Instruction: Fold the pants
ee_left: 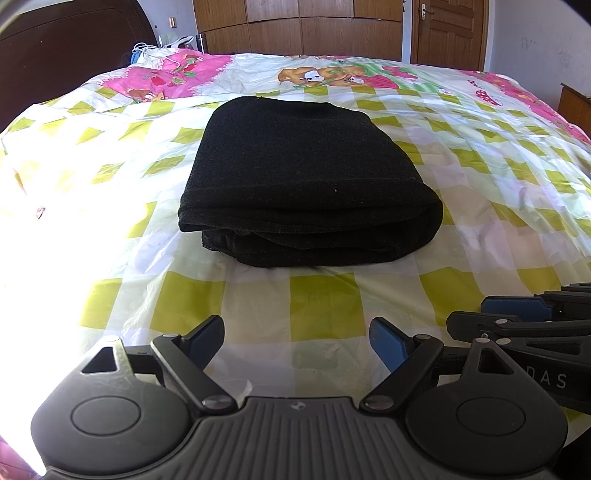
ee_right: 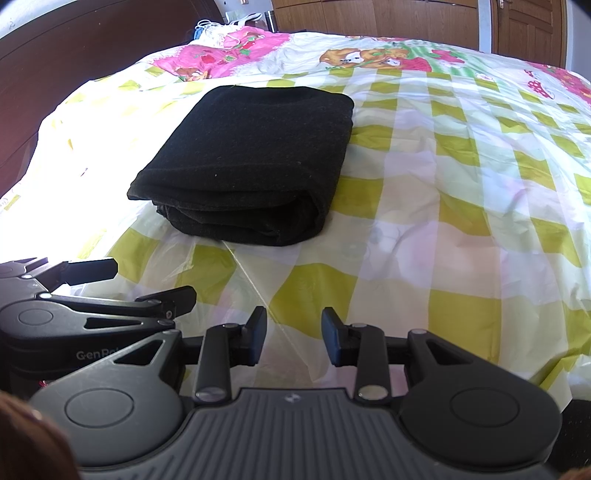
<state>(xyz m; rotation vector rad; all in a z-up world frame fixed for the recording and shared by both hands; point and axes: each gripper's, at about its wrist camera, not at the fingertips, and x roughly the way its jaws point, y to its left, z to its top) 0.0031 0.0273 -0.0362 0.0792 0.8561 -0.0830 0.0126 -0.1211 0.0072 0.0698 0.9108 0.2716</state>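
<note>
Black, coarse-knit pants (ee_left: pixel 306 177) lie folded into a thick rectangular bundle on the bed, resting on a sheet (ee_left: pixel 325 306) checked in lime green and white with pink cartoon prints toward its far edge. From our left gripper (ee_left: pixel 297 341) the bundle sits at twelve o'clock, well apart from the fingertips, its stacked layers showing along the near edge. Our left tongs stand wide apart with nothing between them, only sheet showing in the gap, and the blue pads (ee_left: pixel 386 341) face inward. From our right gripper (ee_right: pixel 293 339) the pants (ee_right: pixel 251 155) lie toward eleven o'clock, again well clear of the tips. Our right tongs are also apart, though narrower than the left ones, and hold nothing. The two tools sit side by side low over the near part of the bed: in the left view the right gripper (ee_left: pixel 517 314) appears at three o'clock, and in the right view the left gripper (ee_right: pixel 129 284) appears at nine o'clock. A dark headboard (ee_left: pixel 70 59) rises at ten o'clock, wooden wardrobes (ee_left: pixel 299 26) stand beyond the bed at twelve, and a door (ee_left: pixel 447 33) shows at one o'clock.
</note>
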